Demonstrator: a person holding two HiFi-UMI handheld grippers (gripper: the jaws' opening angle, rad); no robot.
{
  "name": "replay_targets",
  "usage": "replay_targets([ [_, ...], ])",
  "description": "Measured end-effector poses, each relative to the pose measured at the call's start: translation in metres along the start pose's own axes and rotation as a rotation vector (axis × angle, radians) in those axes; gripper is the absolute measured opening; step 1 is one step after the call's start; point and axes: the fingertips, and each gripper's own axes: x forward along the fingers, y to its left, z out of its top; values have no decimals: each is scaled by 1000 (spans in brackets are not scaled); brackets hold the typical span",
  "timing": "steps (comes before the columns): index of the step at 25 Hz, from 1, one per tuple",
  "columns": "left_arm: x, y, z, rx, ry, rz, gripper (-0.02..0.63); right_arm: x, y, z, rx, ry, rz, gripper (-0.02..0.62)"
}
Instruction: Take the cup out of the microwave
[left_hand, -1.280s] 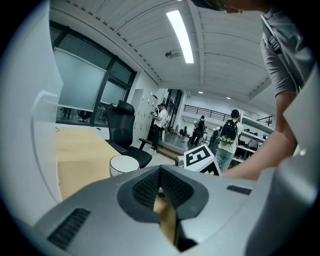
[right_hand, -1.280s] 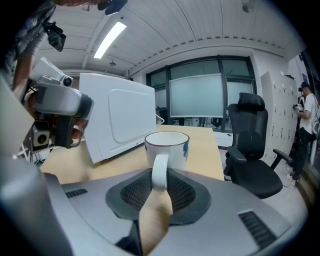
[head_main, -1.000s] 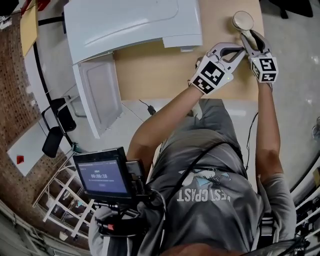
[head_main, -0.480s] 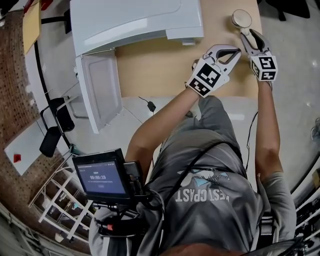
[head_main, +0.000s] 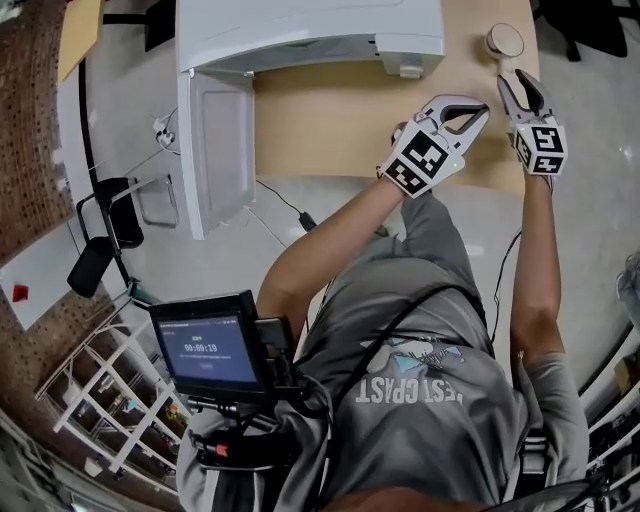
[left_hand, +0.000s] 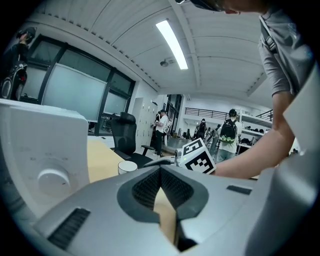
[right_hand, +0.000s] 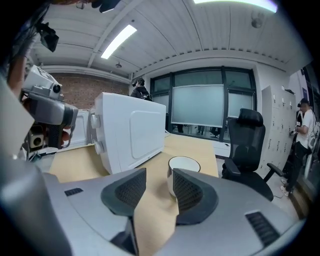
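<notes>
Wooden counter (head_main: 330, 130) carries a white microwave (head_main: 300, 30) at the upper left, with its door (head_main: 215, 150) standing open. The cup (head_main: 504, 40) stands on the counter at the upper right, outside the microwave. Just below the cup, the right gripper (head_main: 518, 82) has its jaws wide apart and empty. The jaws of the left gripper (head_main: 478, 110) are closed together on nothing.

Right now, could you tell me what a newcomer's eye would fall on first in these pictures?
First, the white microwave at the far side of the wooden table, with its door swung wide open on the left. Next, the white cup standing alone near the table's far right corner, just beyond the right gripper, whose fingers are apart with nothing between them.
</notes>
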Motion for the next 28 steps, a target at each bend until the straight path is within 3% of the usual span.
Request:
replay_targets([
  [10, -86, -18, 18, 35, -41, 31, 43, -52, 68, 75, -21, -70, 8, 148],
  [11, -95, -19, 19, 39, -44, 32, 43, -57, 76, 83, -20, -75, 12, 124],
  [12, -104, -21, 21, 43, -48, 34, 43, -62, 84, 92, -20, -82, 16, 59],
  [15, -132, -25, 30, 64, -63, 40, 43, -77, 110, 123, -29, -110, 32, 12],
  [22, -195, -43, 49, 134, -95, 52, 43, -115, 171, 185, -72, -184, 72, 12],
  [28, -280, -79, 89, 229, -131, 53, 43, -169, 246, 247, -213, -199, 98, 12],
])
